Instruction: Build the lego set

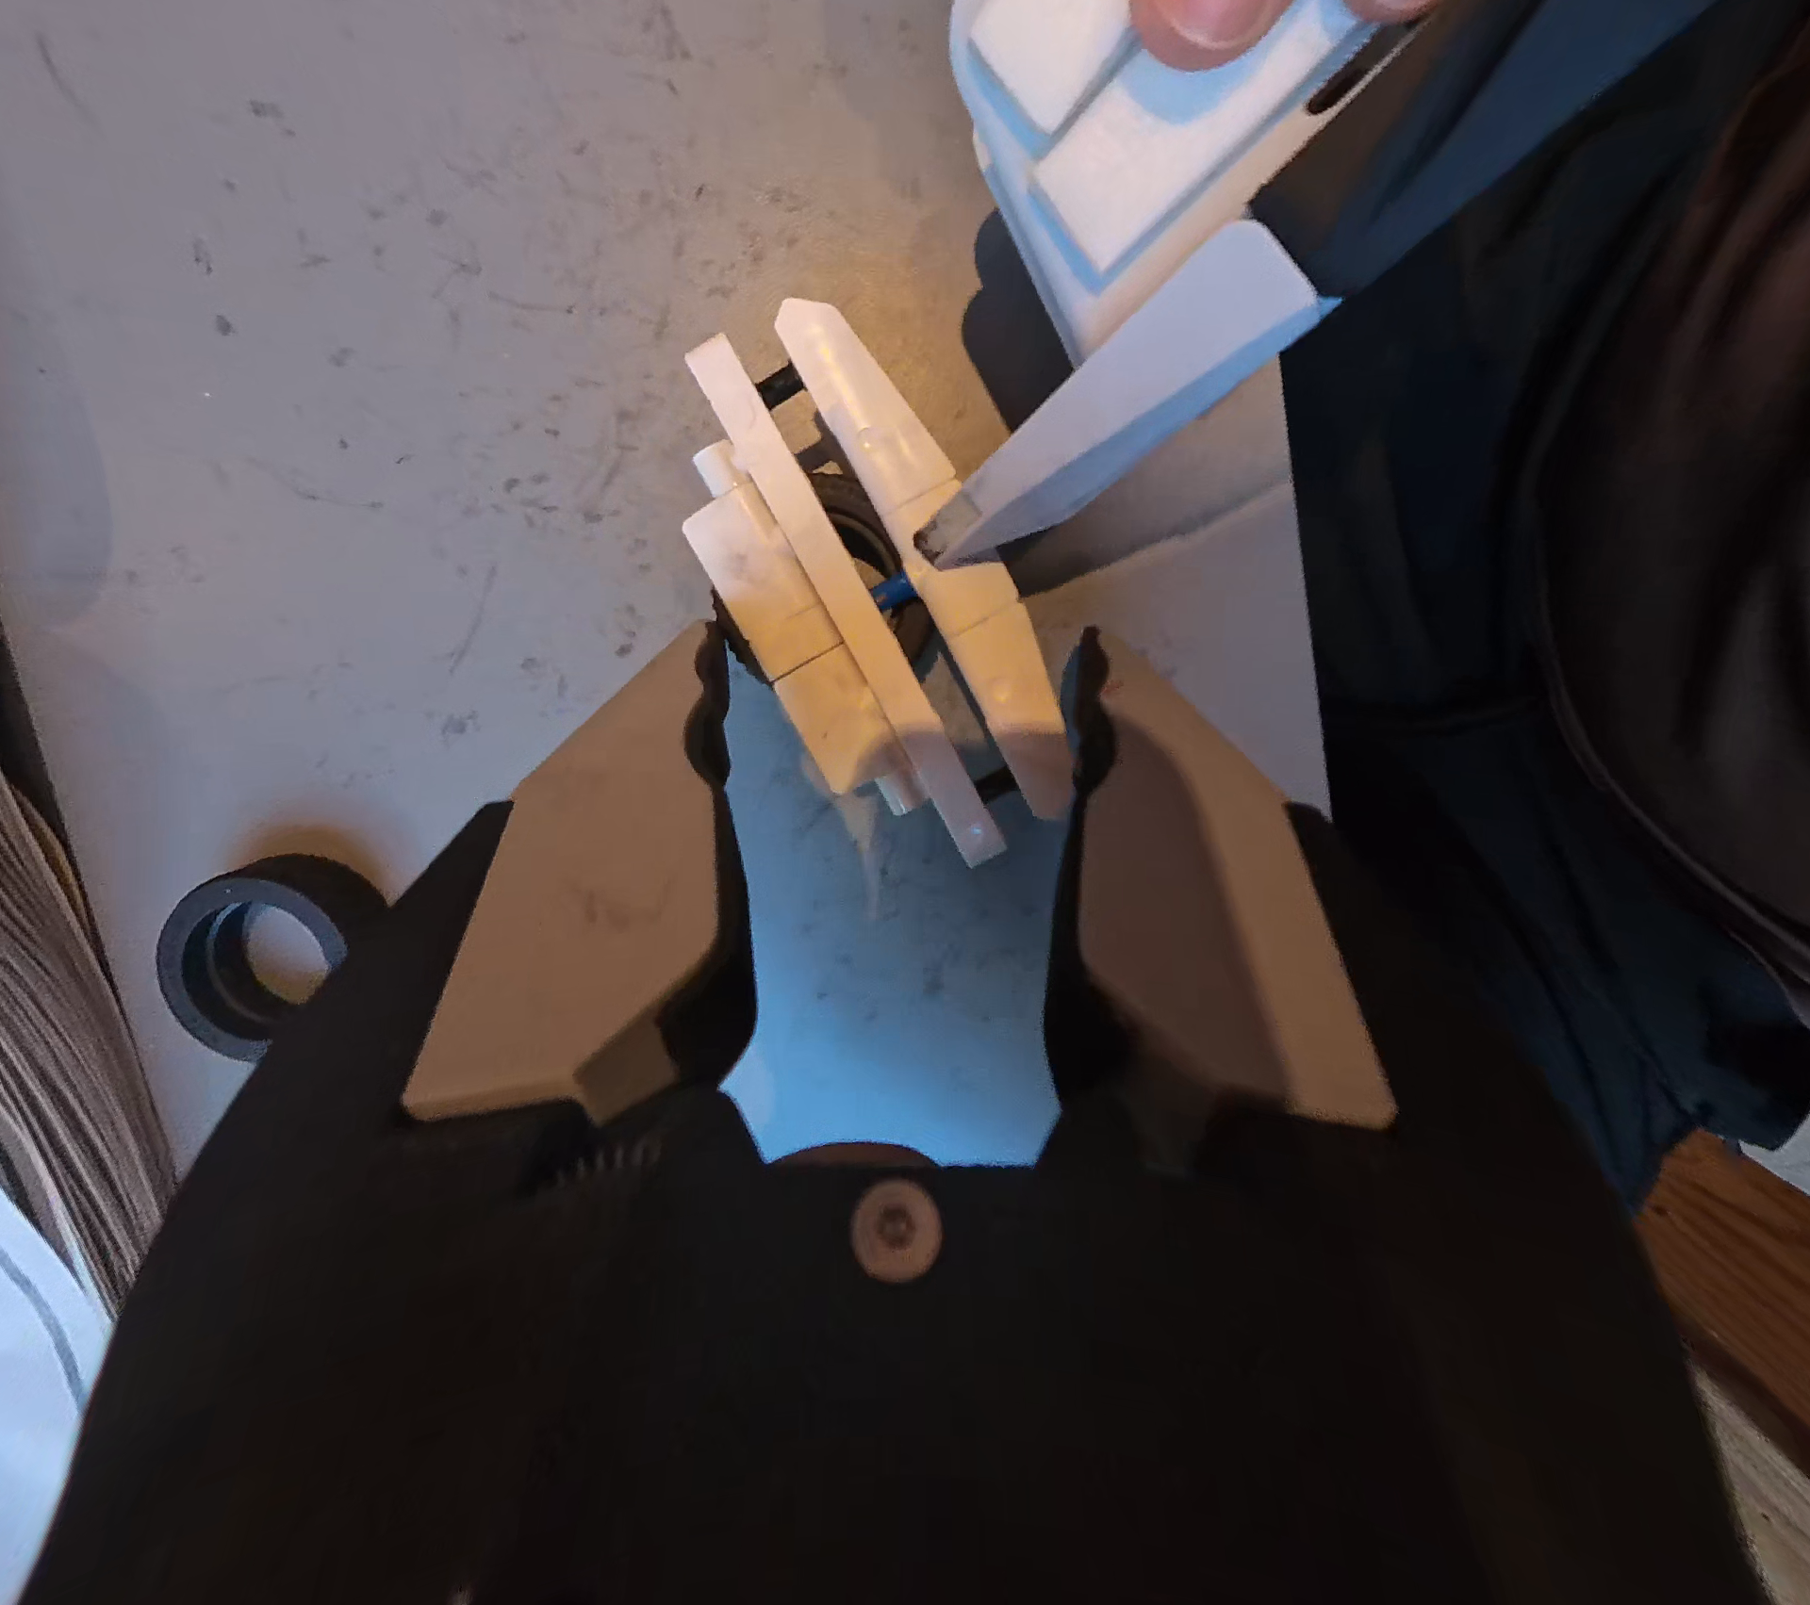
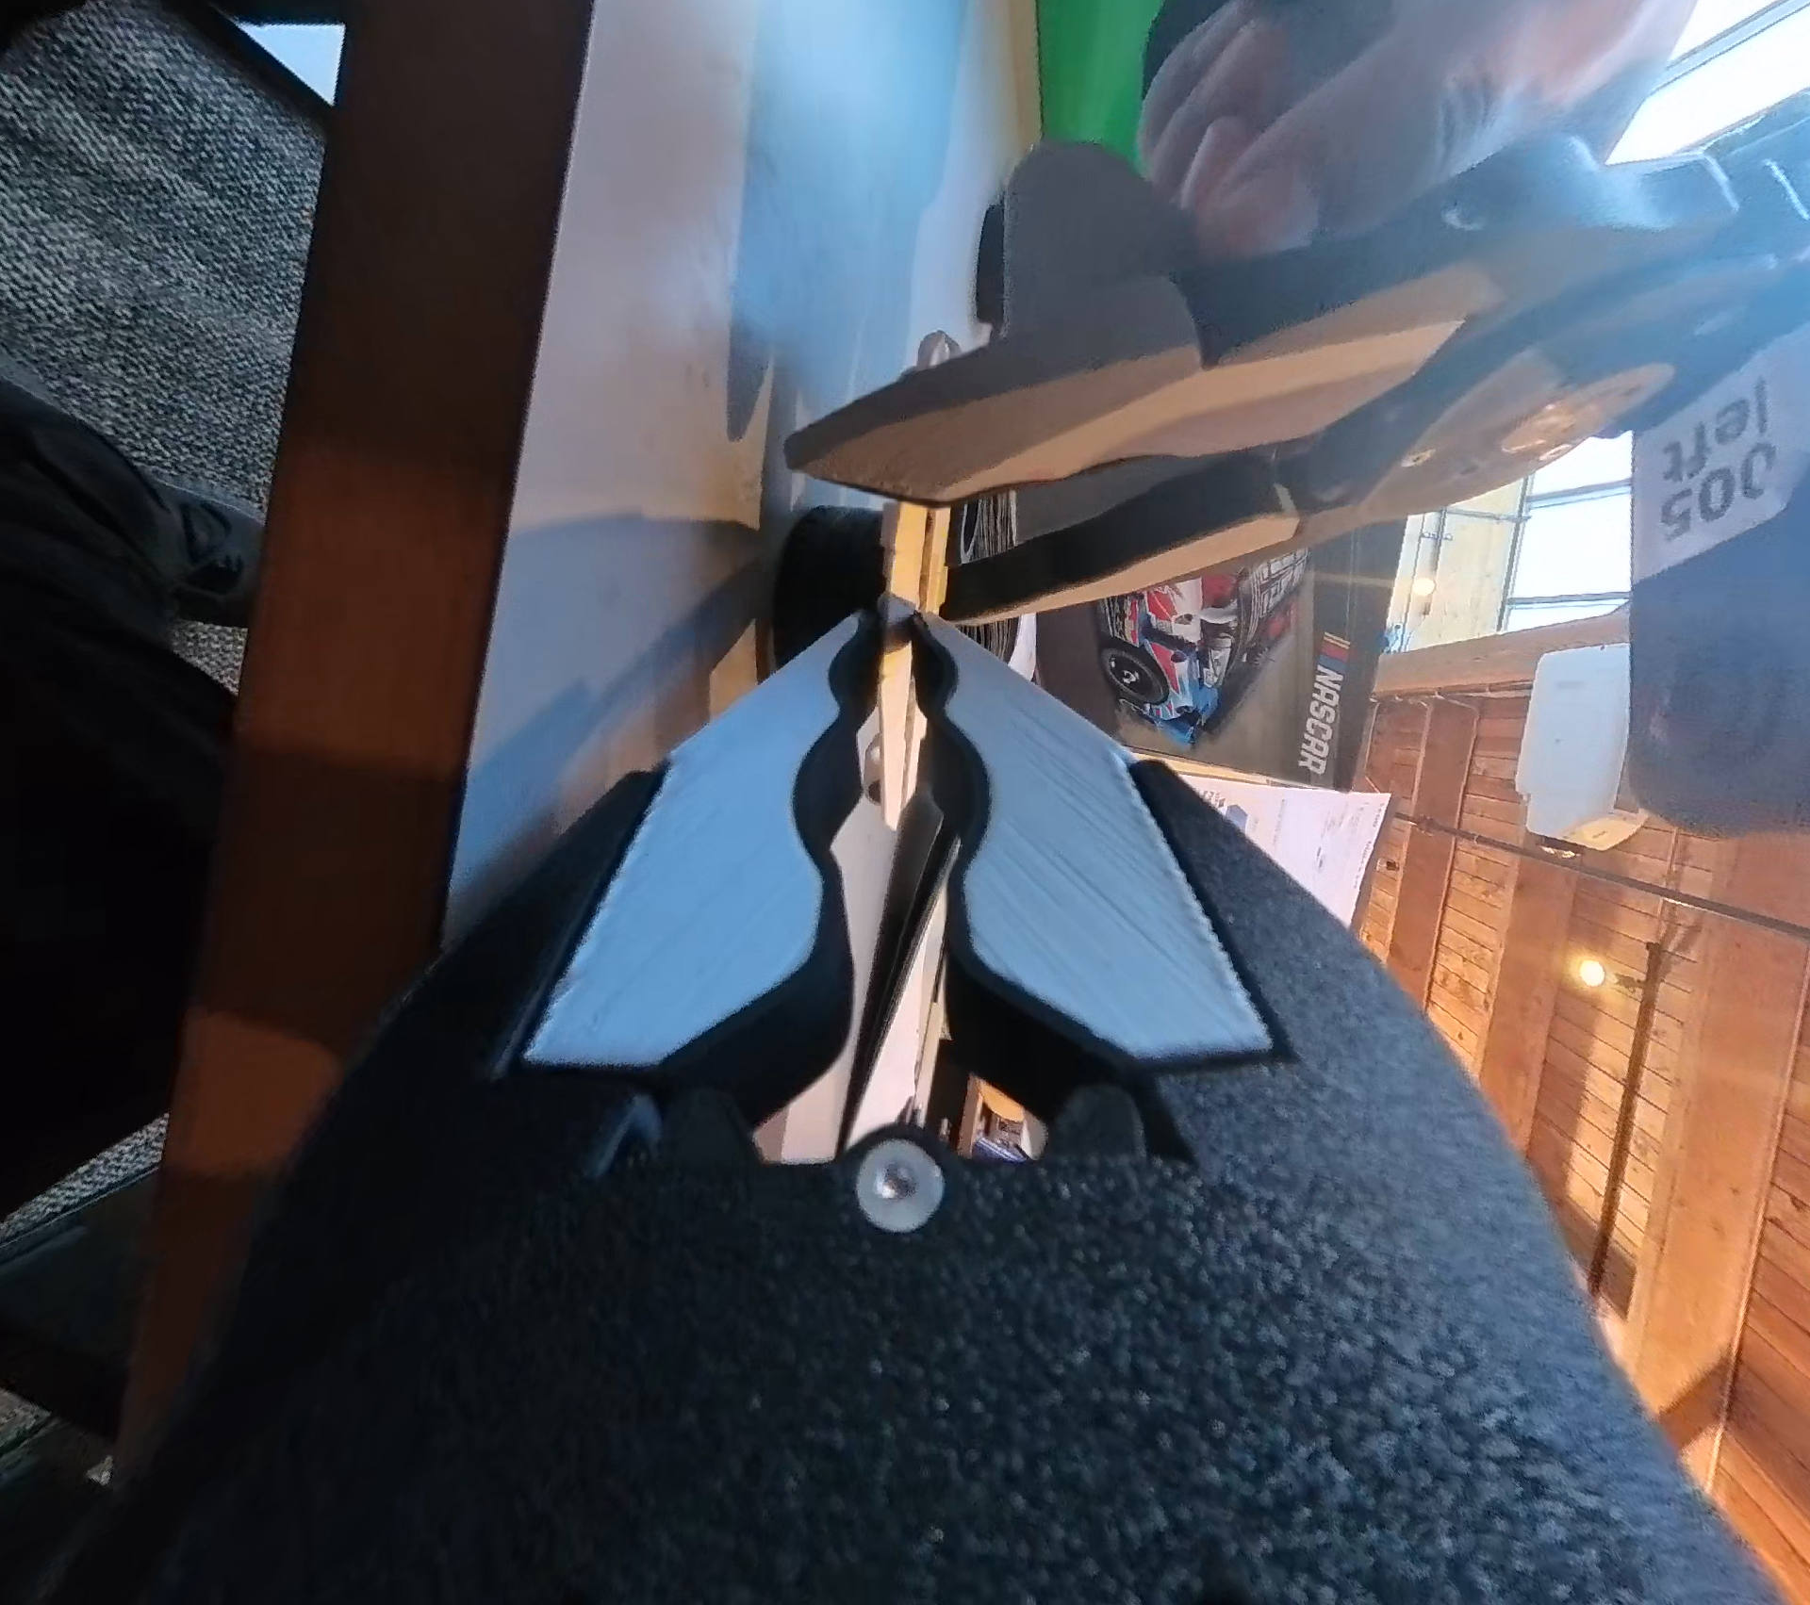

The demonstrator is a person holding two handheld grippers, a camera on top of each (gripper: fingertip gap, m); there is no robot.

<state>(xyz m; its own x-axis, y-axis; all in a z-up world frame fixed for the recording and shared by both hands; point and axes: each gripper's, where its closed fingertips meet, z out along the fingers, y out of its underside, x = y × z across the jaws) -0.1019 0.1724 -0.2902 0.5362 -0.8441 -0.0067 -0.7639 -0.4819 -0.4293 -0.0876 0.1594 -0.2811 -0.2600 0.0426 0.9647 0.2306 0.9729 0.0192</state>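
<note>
Left gripper [image 1: 896, 716]: tan fingers with black pads, closed on the lower end of the white lego assembly [image 1: 862, 608], which it holds tilted above the grey table [image 1: 343, 236]. Right gripper [image 1: 945, 545]: pale fingers, tips together at a small dark piece on the assembly's right side panel; whether they pinch that piece or only press it cannot be told.

Assembly: two white panels set side by side, joined by black axles, with a black wheel and a blue pin showing in the gap between them.

Loose black tyre [image 1: 253, 975]: lies on the table beside the left gripper, well apart from the assembly.

Progress, as judged: the body is partly joined and one wheel is seated; the loose tyre and likely further parts remain to be fitted.

Views: the left wrist view alone shows the tyre, the panel gap and the contact point. The right wrist view shows the assembly edge-on [image 2: 906, 579], the right gripper [image 2: 891, 628] closed against it, the left gripper [image 2: 916, 549] from the side, a printed box [image 2: 1214, 667] and paper sheets [image 2: 1303, 833].
</note>
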